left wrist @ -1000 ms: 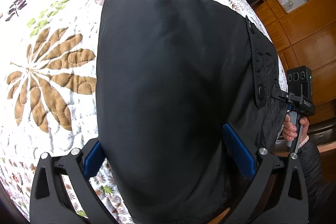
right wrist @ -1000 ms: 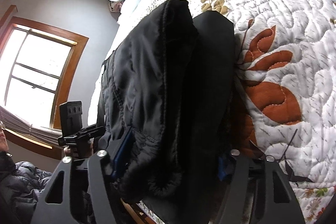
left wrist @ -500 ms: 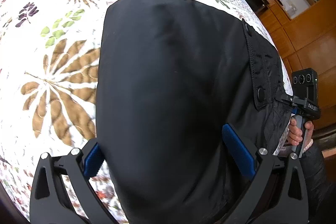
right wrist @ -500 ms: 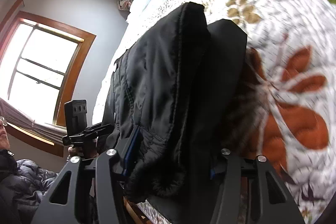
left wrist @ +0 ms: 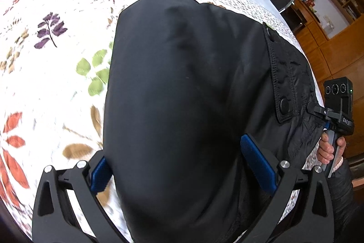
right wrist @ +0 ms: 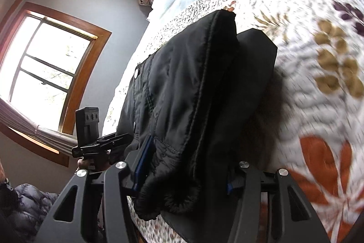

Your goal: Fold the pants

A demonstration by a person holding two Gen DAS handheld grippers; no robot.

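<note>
The black pants (left wrist: 182, 95), already folded into a thick bundle, lie on the flowered quilt (left wrist: 56, 83) of the bed, near its edge, with the flap with snap buttons (left wrist: 284, 83) turned toward the right side. The left tool (left wrist: 182, 170) straddles one end of the bundle, its 2 blue pads (left wrist: 257, 163) standing on either side of the fabric; whether they press it or only flank it I cannot tell. In the right wrist view the right tool (right wrist: 184, 174) has the other end, padded waistband included, between its 2 fingers, and its pads appear clamped on the pants. The main risk, as I judge it, is uneven holding: if one tool bites only the outer layer, the inner layers could slide and the fold would open or skew. The slick fabric favours that. Being near the bed's edge, a slipping end could also droop off the quilt and drag the stack crooked.
</note>
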